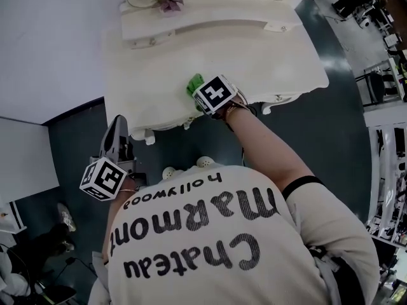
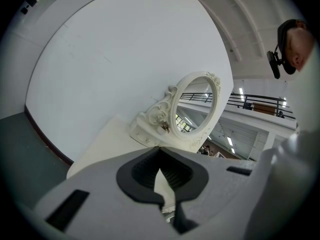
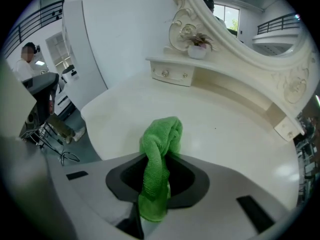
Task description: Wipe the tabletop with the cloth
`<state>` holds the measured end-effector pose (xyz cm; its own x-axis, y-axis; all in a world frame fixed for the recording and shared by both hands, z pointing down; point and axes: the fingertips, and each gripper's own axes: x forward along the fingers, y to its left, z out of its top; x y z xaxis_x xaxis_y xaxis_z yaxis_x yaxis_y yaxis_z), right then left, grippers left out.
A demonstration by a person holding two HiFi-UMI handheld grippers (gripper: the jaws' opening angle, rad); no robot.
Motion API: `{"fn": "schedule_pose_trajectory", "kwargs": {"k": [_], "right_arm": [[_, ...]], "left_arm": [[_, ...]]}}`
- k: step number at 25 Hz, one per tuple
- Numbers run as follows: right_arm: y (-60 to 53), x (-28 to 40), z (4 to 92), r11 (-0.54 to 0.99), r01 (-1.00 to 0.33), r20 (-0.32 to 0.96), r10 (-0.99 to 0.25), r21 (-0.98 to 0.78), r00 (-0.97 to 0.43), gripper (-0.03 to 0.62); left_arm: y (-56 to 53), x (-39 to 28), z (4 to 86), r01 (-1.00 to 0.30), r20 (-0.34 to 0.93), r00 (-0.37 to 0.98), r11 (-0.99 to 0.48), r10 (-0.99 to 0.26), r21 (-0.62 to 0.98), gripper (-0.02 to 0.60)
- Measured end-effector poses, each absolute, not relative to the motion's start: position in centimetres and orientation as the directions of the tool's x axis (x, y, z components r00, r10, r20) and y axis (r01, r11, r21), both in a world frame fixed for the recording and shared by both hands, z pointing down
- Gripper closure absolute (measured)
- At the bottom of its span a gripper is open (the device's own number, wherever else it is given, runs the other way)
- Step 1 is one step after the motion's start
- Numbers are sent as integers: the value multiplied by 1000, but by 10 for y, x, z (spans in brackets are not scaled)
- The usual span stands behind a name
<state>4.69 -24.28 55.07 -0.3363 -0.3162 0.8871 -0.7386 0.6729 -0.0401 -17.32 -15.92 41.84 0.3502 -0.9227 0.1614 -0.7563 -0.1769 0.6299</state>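
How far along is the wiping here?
Done: the green cloth is clamped in the right gripper. In hand: it is at the near edge of the dressing table top. Left: wiping the rest; no marks show progress. The left gripper is shut, empty, off the table.

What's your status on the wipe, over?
Right tool shut on green cloth, near the tabletop front edge. Left tool shut, empty, held off to the side. Nothing blocking ahead.

White room, cream vanity, dark floor.
Ahead of the right claw (image 3: 159,164) a cream dressing table (image 3: 225,129) backs onto a plain white wall (image 3: 125,29), its carved oval mirror (image 2: 196,109) up ahead-right; dark grey floor (image 3: 87,134) lies left of the claw.
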Motion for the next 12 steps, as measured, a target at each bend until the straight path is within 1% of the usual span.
{"fn": "schedule_pose_trajectory", "kwargs": {"k": [12], "right_arm": [[-249,78,550,618,-782,880,-327,-77,-344,494]], "left_arm": [[-165,-164,421,-751,169,366,-183,-915,634,574]]}}
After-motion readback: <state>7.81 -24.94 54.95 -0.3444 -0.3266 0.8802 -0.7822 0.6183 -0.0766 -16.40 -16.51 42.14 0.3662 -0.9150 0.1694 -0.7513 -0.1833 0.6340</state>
